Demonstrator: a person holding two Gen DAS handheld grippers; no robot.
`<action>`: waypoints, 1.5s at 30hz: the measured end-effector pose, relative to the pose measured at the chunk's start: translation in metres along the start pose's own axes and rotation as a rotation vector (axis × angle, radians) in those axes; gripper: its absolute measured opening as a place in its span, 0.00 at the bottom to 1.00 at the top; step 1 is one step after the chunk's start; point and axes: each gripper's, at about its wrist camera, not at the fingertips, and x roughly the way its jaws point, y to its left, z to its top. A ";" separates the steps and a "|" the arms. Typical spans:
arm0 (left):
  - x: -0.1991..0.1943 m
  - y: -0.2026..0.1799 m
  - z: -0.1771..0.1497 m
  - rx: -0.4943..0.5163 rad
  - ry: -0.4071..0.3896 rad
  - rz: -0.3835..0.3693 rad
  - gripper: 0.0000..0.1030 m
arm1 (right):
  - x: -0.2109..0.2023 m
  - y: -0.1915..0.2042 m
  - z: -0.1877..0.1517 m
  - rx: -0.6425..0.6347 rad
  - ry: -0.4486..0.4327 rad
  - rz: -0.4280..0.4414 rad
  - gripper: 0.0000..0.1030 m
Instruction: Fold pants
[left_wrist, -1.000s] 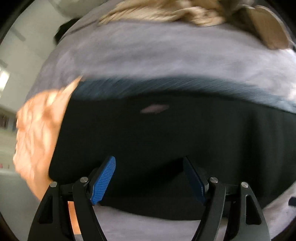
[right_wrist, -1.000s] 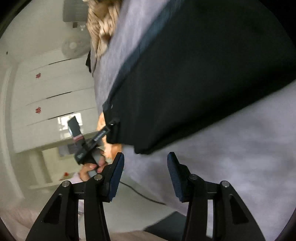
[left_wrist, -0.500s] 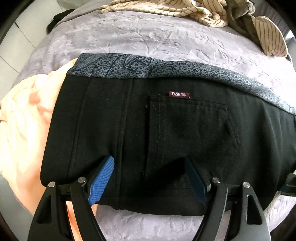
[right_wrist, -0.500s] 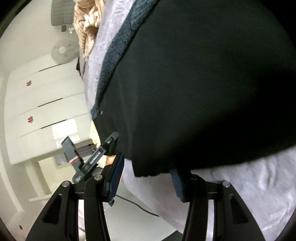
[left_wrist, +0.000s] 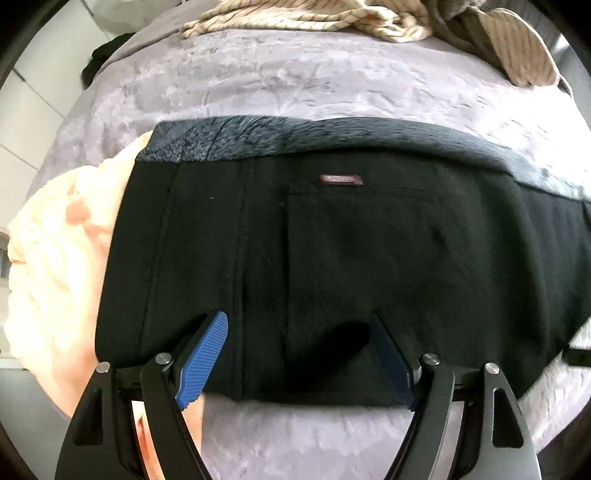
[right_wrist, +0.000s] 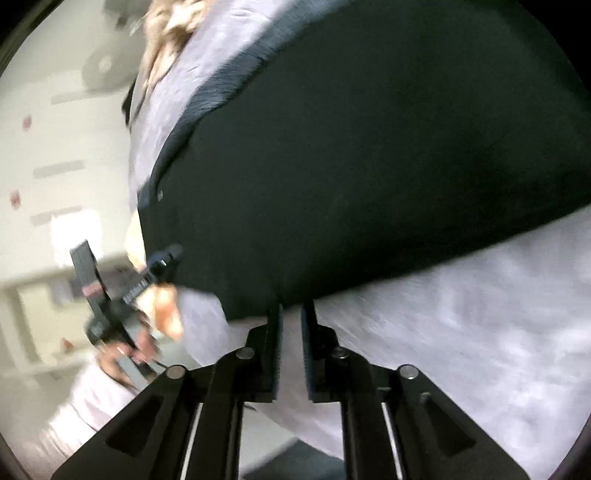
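Note:
Black pants (left_wrist: 332, 266) with a grey patterned waistband (left_wrist: 295, 136) lie flat on a lilac bedspread (left_wrist: 295, 81). My left gripper (left_wrist: 299, 332) is open, its blue pads over the near hem edge of the pants. In the right wrist view the pants (right_wrist: 369, 166) fill the upper frame. My right gripper (right_wrist: 291, 314) has its jaws nearly together at the near edge of the pants; the fabric edge meets the fingertips, but the blur hides whether it is pinched. The left gripper (right_wrist: 147, 280) shows there too, held in a hand.
A peach garment (left_wrist: 59, 266) lies at the left of the pants. Striped beige clothes (left_wrist: 369, 14) are piled at the far side of the bed. White wardrobe doors (right_wrist: 44, 177) stand beyond the bed edge.
My right gripper has gone from open to nearly shut at the pants' edge. My left gripper stays open over the hem, with little movement.

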 end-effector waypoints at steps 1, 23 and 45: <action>-0.008 -0.007 -0.002 0.017 -0.011 -0.018 0.77 | -0.019 0.003 -0.001 -0.048 -0.016 -0.043 0.29; 0.000 -0.106 0.055 0.121 -0.087 -0.165 0.79 | -0.115 -0.018 0.035 -0.213 -0.278 -0.338 0.46; 0.008 -0.081 0.092 0.033 -0.060 0.011 0.79 | -0.086 -0.024 0.060 -0.140 -0.224 -0.352 0.59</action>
